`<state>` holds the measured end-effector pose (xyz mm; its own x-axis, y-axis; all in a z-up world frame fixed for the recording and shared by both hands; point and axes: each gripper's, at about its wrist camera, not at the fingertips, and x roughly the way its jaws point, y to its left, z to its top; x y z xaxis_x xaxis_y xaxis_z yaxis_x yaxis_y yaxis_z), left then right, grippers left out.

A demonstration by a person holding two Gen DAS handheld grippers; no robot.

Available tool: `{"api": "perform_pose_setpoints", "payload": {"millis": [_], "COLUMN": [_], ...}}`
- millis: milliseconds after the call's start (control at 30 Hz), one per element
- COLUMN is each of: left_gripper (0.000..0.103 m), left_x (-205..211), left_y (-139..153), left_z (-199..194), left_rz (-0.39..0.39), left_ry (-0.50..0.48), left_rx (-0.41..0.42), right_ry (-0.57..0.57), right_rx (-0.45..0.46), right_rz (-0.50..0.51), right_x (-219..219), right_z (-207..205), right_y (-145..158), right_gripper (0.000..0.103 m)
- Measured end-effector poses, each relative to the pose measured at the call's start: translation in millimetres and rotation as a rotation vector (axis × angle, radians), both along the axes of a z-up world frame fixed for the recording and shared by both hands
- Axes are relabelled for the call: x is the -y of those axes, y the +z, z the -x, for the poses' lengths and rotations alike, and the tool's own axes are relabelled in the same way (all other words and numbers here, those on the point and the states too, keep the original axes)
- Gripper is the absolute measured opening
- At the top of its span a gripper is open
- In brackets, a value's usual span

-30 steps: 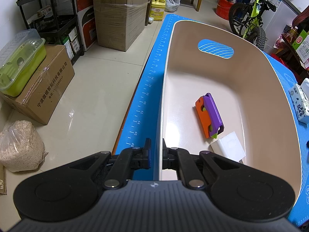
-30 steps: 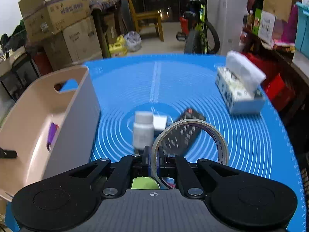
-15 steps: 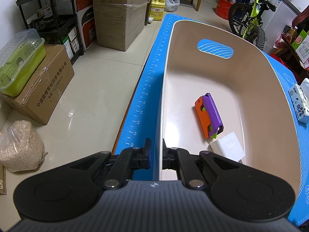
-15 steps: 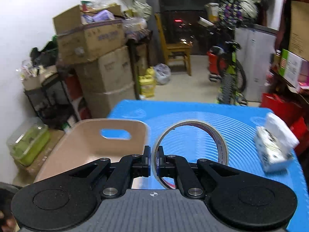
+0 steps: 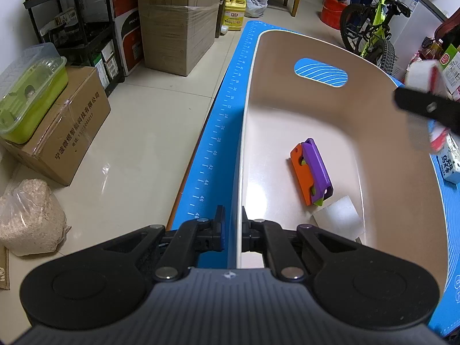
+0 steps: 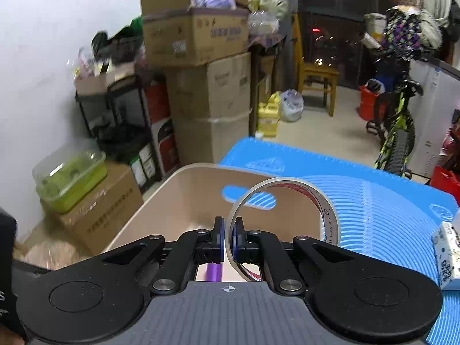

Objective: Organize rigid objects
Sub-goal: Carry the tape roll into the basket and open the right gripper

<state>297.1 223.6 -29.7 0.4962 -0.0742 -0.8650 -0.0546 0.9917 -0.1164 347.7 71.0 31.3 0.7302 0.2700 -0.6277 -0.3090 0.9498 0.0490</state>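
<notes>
Gripping the near-left wall of the beige bin [image 5: 382, 132], the left gripper [image 5: 231, 224] sat at lower centre of the left wrist view, jaws nearly shut with the thin rim pinched between them. Far left of that frame: green container [image 5: 31, 92] on a cardboard box [image 5: 66, 132], a sack of grain [image 5: 28, 218] below. A blue mat [image 5: 218, 132] with a ruler edge ran up the middle, bin resting on it. Inside the bin, an orange-and-purple toy [image 5: 312, 172] lay on the floor right of centre, a white card [image 5: 339, 218] just beside its near end. At the right edge the right gripper [image 5: 425, 106] entered above the bin's right wall, blurred, carrying the tape roll [image 5: 421, 74]. A tissue pack [image 5: 451, 164] sat on the mat beyond the bin, lower right.

Right wrist view, left to right: green container [image 6: 69, 178] and boxes at left, stacked cartons [image 6: 207, 92] upper centre, bin [image 6: 184, 198] in the middle with its handle slot partly behind the tape. Right gripper [image 6: 228, 238] at lower centre, jaws close together, clamped on the near edge of the tape roll [image 6: 283, 210], which stood upright on its edge, over the bin's interior. A purple bit of the toy [image 6: 213, 274] showed below the fingers. Blue mat [image 6: 382, 207] at right, tissue pack [image 6: 447, 253] at far right, bicycle [image 6: 399, 132] behind.
</notes>
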Motion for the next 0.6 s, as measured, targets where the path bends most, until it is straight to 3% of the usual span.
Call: {"api": "perform_pose_setpoints", "payload": {"millis": [600], "left_gripper": [0.011], "left_x": [-3], "left_y": [1], "left_z": [-1], "left_rz": [-0.005], "left_ry": [-0.002], "left_rx": [0.0], "right_ry": [0.114], "right_rx": [-0.293], "right_rz": [0.197], "right_x": [-38], "right_z": [-13], "right_y": [-72], "right_gripper": [0.017]}}
